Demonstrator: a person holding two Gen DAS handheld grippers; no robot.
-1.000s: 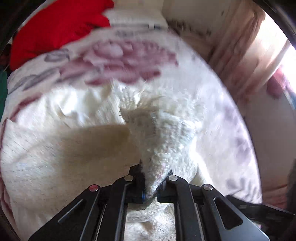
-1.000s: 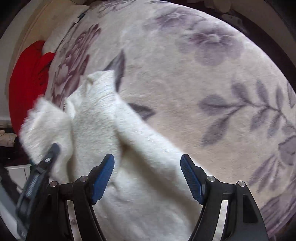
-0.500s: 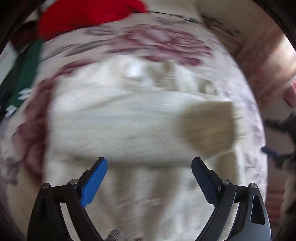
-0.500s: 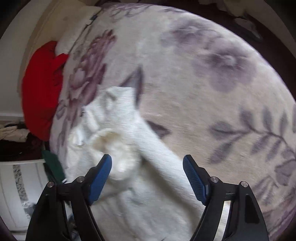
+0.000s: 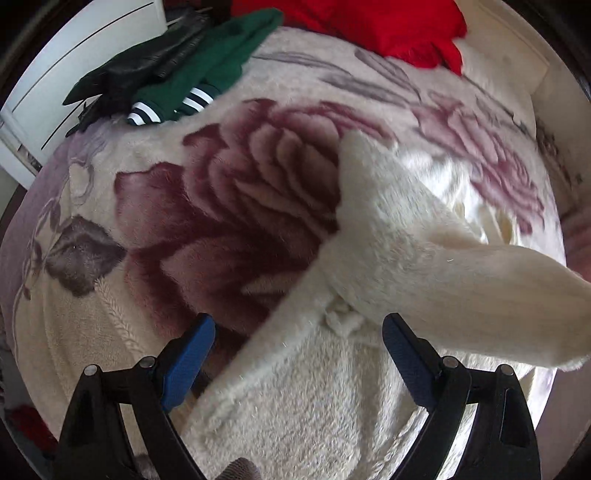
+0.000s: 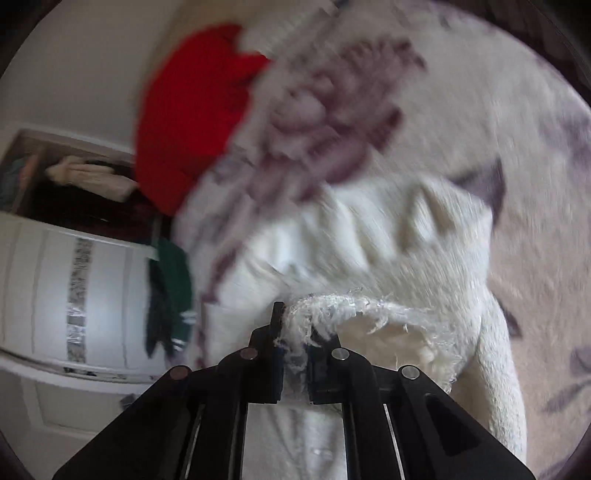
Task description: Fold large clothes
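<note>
A fluffy white garment [image 5: 388, 258] lies on a bed with a floral blanket [image 5: 221, 206]. In the left wrist view one sleeve lies folded across its body toward the right. My left gripper [image 5: 297, 354] is open and empty, just above the garment's near part. In the right wrist view my right gripper [image 6: 295, 354] is shut on a frayed edge of the white garment [image 6: 388, 251] and lifts it off the blanket [image 6: 480, 110]; this view is blurred.
A red garment [image 5: 369, 26] lies at the head of the bed. A green garment with striped cuffs [image 5: 207, 70] and a black one [image 5: 140, 70] lie at the bed's far left edge, by a white wardrobe [image 6: 74, 295].
My left gripper let go of the white garment, opened and swung left. My right gripper, open before, has closed on the garment's edge.
</note>
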